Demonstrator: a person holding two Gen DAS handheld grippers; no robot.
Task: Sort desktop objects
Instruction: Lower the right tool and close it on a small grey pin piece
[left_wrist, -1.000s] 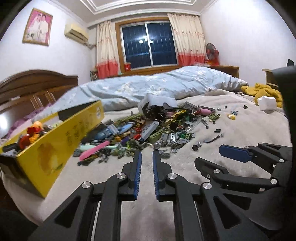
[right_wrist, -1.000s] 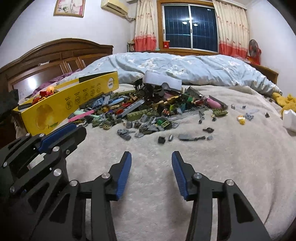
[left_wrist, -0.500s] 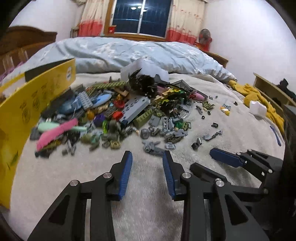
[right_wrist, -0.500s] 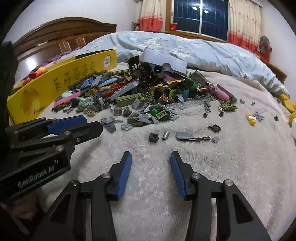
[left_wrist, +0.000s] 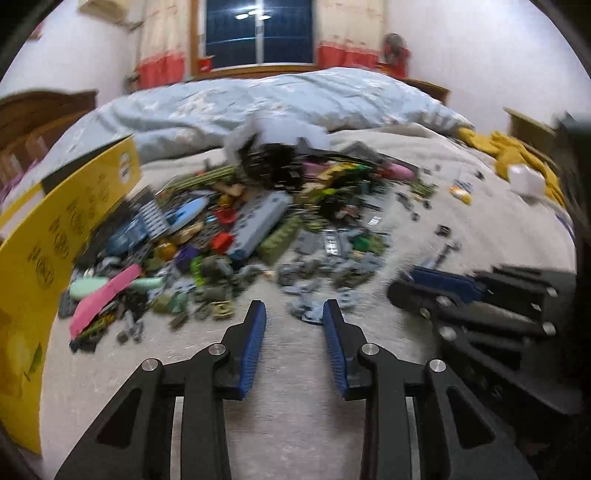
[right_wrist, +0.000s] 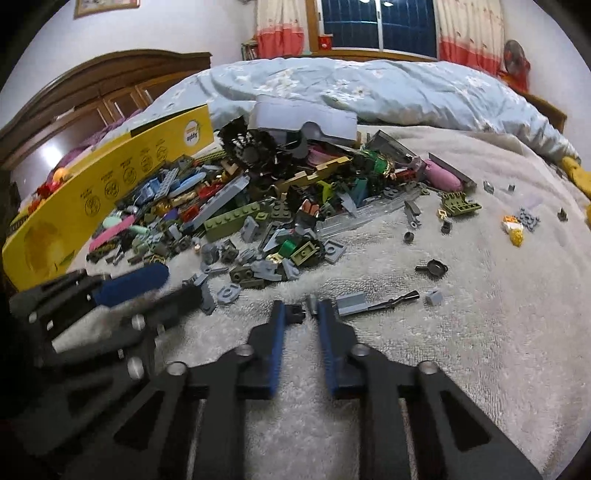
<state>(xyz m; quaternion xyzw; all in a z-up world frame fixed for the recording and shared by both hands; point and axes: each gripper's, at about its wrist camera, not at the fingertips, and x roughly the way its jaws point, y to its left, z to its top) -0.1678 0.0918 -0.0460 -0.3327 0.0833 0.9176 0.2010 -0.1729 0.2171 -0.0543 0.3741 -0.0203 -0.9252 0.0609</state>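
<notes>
A big pile of loose toy bricks (right_wrist: 273, 206) in grey, green, pink and black lies on a beige blanket (right_wrist: 480, 332); it also shows, blurred, in the left wrist view (left_wrist: 258, 229). My left gripper (left_wrist: 293, 312) is open and empty at the pile's near edge, by small grey pieces (left_wrist: 314, 310). My right gripper (right_wrist: 300, 310) is open with its jaws fairly close, its tips around a small black brick (right_wrist: 295, 314) and next to a small grey piece (right_wrist: 313, 304). Each gripper shows at the side of the other's view.
A yellow cardboard box (right_wrist: 110, 192) with toys stands left of the pile. A light blue duvet (right_wrist: 369, 88) lies behind. Scattered small pieces, a black toy pan (right_wrist: 434, 266) and a toy rifle (right_wrist: 395, 300) lie to the right. Yellow cloth (left_wrist: 517, 155) lies at the far right.
Both grippers have moved forward and down toward the near edge of the pile. The left jaws have opened wider. The right jaws have narrowed around the small black brick.
</notes>
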